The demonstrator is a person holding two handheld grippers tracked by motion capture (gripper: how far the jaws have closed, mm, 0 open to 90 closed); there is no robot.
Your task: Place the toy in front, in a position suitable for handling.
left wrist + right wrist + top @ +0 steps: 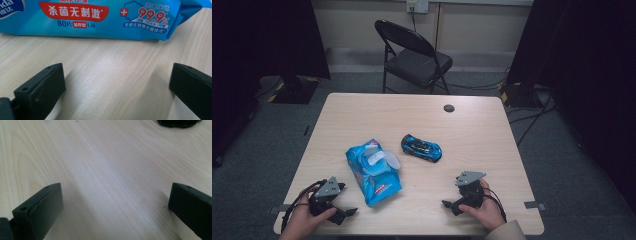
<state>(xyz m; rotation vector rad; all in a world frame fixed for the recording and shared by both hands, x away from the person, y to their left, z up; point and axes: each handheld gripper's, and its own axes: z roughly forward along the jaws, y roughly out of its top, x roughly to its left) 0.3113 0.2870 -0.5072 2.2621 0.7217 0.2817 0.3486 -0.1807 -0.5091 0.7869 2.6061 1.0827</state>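
A blue pack of wet wipes [373, 174] lies on the pale wooden table [472, 135], left of centre, its white flap lifted. A blue toy car [422, 148] sits just right of it near the middle. My left gripper [347, 200] rests at the front left, held by a hand, a short way left of the pack. In the left gripper view the jaws [117, 72] stand wide apart over bare wood, with the pack [100, 17] lying across just ahead. My right gripper [453, 192] rests at the front right, and its jaws [116, 192] are open over bare wood.
A black folding chair [414, 55] stands behind the table's far edge. A dark round cable hole [449, 108] marks the far middle of the tabletop. A dark object [178, 122] cut off by the top edge of the right gripper view is too cropped to name. Cables run across the floor at right.
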